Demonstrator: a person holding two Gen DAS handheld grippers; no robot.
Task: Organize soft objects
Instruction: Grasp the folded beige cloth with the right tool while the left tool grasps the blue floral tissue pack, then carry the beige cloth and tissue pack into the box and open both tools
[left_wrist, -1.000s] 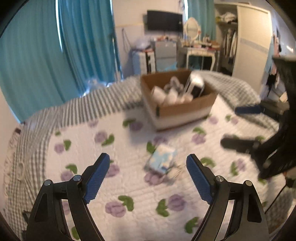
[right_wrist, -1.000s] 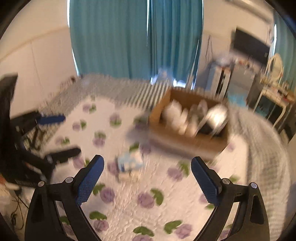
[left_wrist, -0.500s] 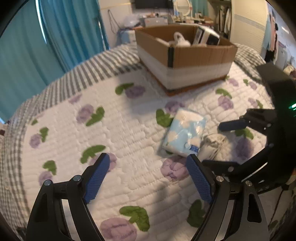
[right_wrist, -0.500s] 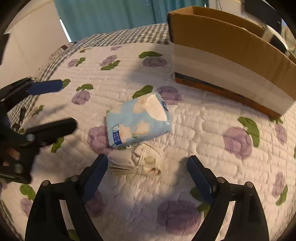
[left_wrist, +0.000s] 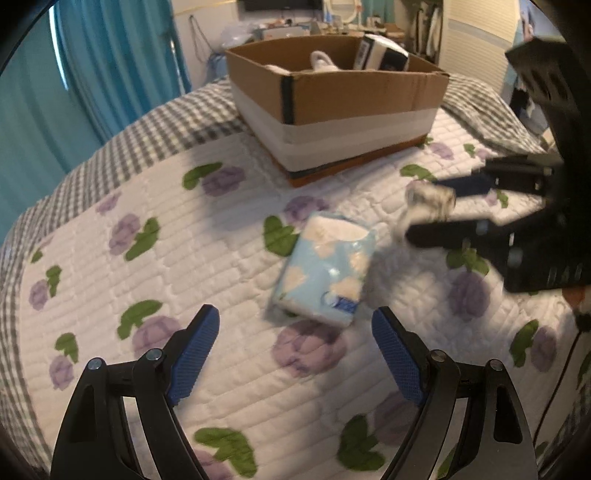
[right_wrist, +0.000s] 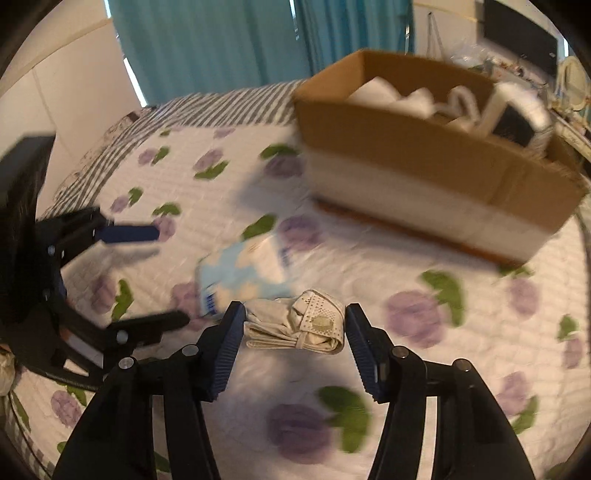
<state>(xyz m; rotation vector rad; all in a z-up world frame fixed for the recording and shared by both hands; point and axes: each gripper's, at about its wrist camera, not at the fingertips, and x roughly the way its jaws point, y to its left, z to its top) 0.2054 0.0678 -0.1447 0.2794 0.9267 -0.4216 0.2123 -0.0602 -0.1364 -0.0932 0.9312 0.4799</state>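
Observation:
A light blue tissue pack (left_wrist: 325, 268) with white clouds lies on the floral quilt (left_wrist: 147, 206), just ahead of my open, empty left gripper (left_wrist: 295, 332). My right gripper (right_wrist: 293, 325) is shut on a folded beige cloth item (right_wrist: 295, 326) and holds it above the quilt. In the left wrist view that cloth (left_wrist: 428, 201) hangs between the right gripper's fingers, right of the pack. The pack also shows blurred in the right wrist view (right_wrist: 243, 275). A cardboard box (left_wrist: 340, 103) with white soft things inside stands beyond.
The box (right_wrist: 424, 162) sits on the bed's far side. Grey checked bedding (left_wrist: 166, 125) borders the quilt. Teal curtains (left_wrist: 92, 66), a dresser and a wardrobe stand behind the bed. The left gripper (right_wrist: 122, 273) shows at the right wrist view's left.
My right gripper has closed on the beige cloth and lifted it off the quilt. My left gripper has pulled back slightly and stays open in front of the tissue pack.

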